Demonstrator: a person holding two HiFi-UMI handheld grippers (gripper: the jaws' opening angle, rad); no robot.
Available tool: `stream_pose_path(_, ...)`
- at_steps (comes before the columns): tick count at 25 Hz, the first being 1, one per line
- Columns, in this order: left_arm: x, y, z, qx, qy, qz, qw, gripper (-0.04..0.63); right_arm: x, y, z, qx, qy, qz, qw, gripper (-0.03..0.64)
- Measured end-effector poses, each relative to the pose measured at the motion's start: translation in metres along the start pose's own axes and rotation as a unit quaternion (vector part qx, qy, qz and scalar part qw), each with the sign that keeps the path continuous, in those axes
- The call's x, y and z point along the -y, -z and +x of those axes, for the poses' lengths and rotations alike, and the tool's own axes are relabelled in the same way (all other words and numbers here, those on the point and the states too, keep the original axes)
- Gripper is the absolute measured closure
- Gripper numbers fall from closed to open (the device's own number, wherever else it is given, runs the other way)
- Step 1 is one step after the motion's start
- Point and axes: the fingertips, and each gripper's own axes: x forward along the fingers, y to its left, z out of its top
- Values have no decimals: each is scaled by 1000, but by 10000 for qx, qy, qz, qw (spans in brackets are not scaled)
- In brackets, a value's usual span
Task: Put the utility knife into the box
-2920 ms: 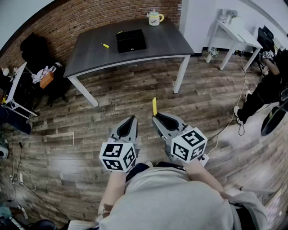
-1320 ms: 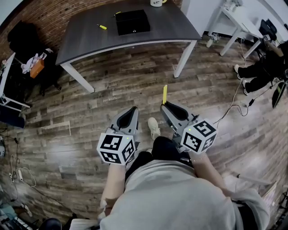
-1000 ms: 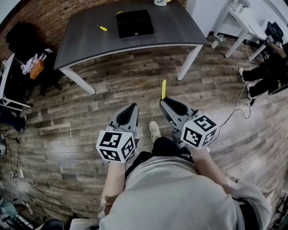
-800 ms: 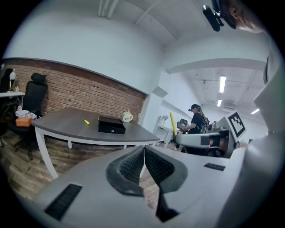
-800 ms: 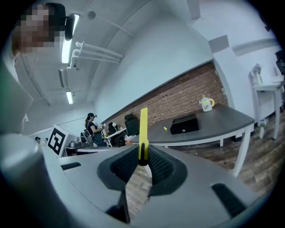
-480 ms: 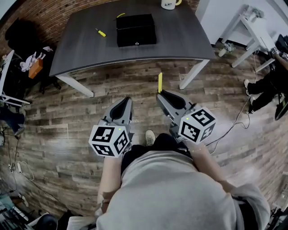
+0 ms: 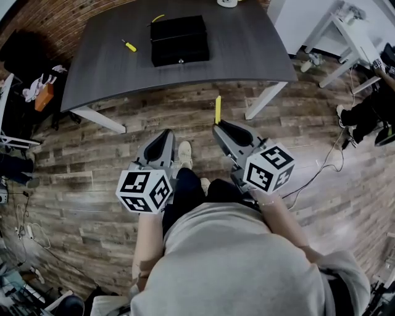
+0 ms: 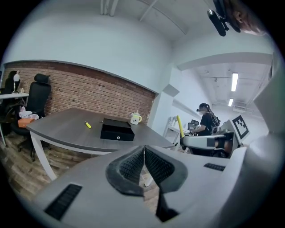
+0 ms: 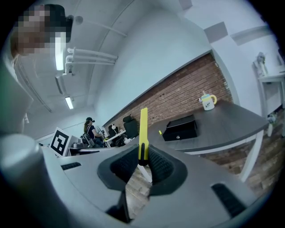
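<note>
Right claw (image 9: 143, 161) clamped on a slim yellow utility knife (image 9: 143, 127) above the wooden plank floor (image 7: 86, 162), short of the dark grey counter's (image 7: 247, 46) near edge, left claw (image 8: 144, 152) pressed together with nothing in it, black rectangular box (image 7: 179, 41) toward the counter's far edge.

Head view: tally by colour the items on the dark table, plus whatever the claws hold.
Yellow: 3 (utility knife in the right claw, small tool, curved strip behind the box)
Black: 1 (box)
White: 1 (mug)
Total: 5
</note>
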Motion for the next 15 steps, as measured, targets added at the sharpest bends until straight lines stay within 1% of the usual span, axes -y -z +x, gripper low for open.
stream_pose_path(6, -13, -8, 25, -85, 54, -67, 9999, 572, 19, -12, 19, -6, 62, 99, 9999, 545)
stream_pose_path(12, -36, -27, 60, -81, 204, -41, 9998, 572, 41, -24, 53, -39, 142, 160, 9998, 545)
stream_pose_path(15, -55, -37, 79, -86, 234, -58, 9997, 572, 51, -36, 78, 28, 113, 149, 9998, 545)
